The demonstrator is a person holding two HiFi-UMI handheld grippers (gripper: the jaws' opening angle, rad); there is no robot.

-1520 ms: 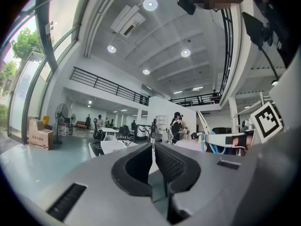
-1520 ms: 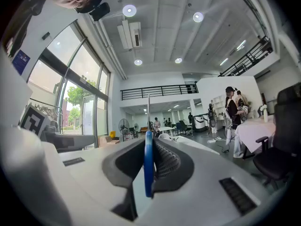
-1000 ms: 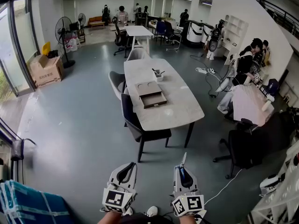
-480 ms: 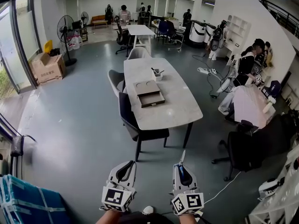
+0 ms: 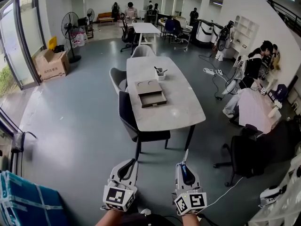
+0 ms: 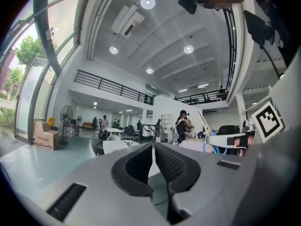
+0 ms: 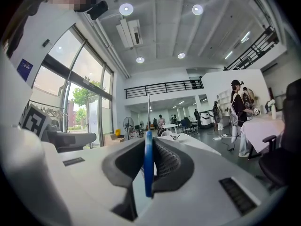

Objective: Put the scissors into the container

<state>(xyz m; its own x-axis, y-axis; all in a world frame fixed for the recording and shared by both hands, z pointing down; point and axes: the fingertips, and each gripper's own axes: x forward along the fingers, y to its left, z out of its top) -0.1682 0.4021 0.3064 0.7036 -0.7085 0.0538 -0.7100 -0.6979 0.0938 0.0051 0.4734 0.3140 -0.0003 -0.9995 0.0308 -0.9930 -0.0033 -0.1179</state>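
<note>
Scissors (image 5: 186, 156) still clamped in right tool (image 5: 184, 165); table (image 5: 183, 112) view barely shifted.

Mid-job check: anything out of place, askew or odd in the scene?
Nothing is spilled or damaged. One thing stands out: the flat brown box on the table has what looks like its drawer pulled out. The scissors sit edge-on in the right gripper, blades poking forward past the jaws.
</note>
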